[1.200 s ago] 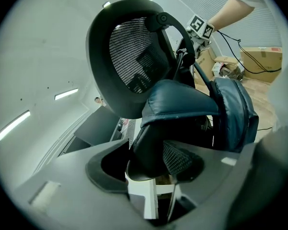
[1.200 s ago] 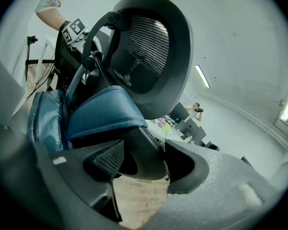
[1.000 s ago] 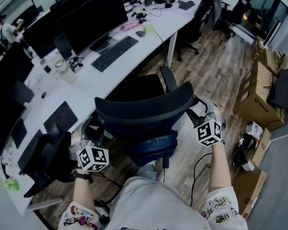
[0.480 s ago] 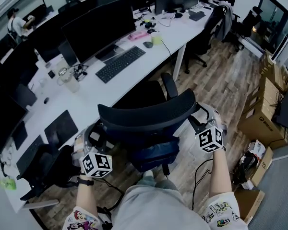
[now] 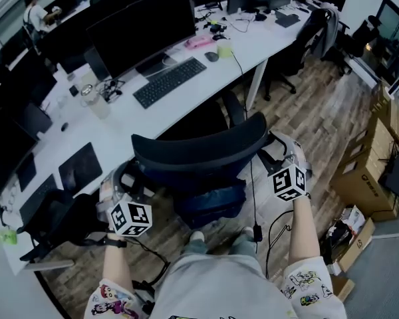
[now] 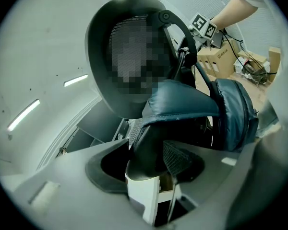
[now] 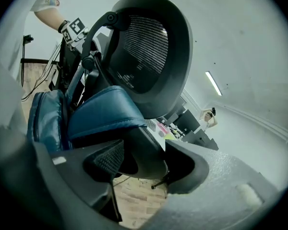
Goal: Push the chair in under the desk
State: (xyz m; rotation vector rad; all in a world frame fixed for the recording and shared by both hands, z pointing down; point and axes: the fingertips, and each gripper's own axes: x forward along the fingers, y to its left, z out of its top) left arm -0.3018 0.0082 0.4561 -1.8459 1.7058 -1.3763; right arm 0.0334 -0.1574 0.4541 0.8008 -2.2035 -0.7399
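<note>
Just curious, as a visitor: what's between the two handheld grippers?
The black mesh-backed office chair, clamped at either side by the left gripper and right gripper; the head view shows it.

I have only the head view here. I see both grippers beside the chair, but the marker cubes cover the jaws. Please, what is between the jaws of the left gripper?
Observer: In the left gripper view, the left gripper has the left armrest of the chair between its jaws. Both pads press on the armrest's end.
Operator: Thank you. And the right one, is it the same, or is it empty?
Observer: It is the same. In the right gripper view, the right gripper is closed on the right armrest, with one pad on each side of it.
</note>
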